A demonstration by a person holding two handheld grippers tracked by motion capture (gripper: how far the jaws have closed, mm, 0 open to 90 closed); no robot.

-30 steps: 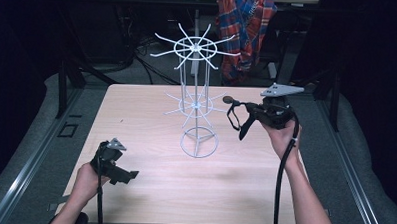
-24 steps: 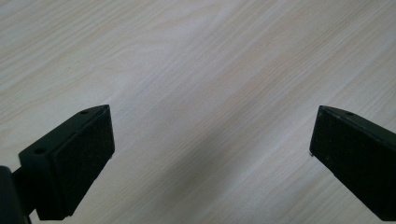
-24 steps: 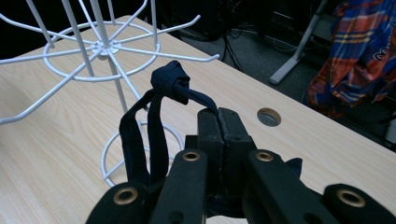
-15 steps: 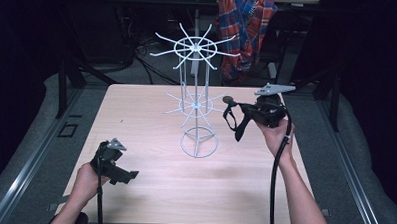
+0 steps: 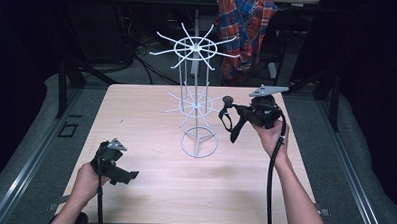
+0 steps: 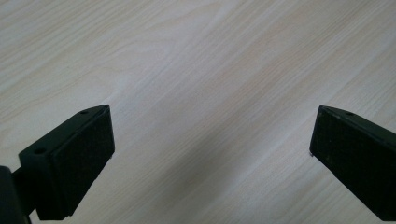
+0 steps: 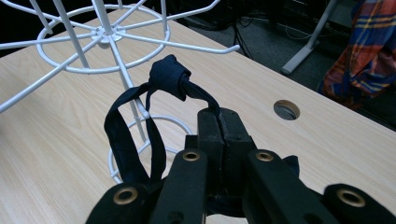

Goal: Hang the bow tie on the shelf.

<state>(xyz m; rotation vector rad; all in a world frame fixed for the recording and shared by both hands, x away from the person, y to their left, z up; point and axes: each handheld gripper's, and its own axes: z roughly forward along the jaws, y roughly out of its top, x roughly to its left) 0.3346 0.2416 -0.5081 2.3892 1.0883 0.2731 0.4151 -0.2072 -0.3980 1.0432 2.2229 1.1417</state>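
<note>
Two claws are working over the pale wooden counter (image 5: 151,115), and only one is carrying anything. The right claw (image 7: 219,122) is pinching a dark navy fabric band (image 7: 135,126) just behind its knot (image 7: 170,77), jaws pressed tight together on the cloth, while the rest of the loop is hanging down below and to the side. In the high view the same band (image 5: 232,124) is dangling in the air beside the white wire rack (image 5: 197,104), near the tips of its lower ring of arms and well above the counter.

Judging by how it is drooping, the band is behaving as something very light, limp and thin: it is folding under its own weight and giving no stiffness to steer by, so the free loop is likely swinging with any quick motion. Cloth is probably gripping well against the pads, so slipping looks unlikely, and nothing about it seems fragile. Holding close to the knot looks sensible, since that is leaving the loop open for a wire arm to pass through. The rack itself is looking slender and probably light, so a snagged loop could be tugging it over.

The left claw (image 6: 210,163) is hovering low over bare counter, jaws spread wide with nothing between them.
</note>
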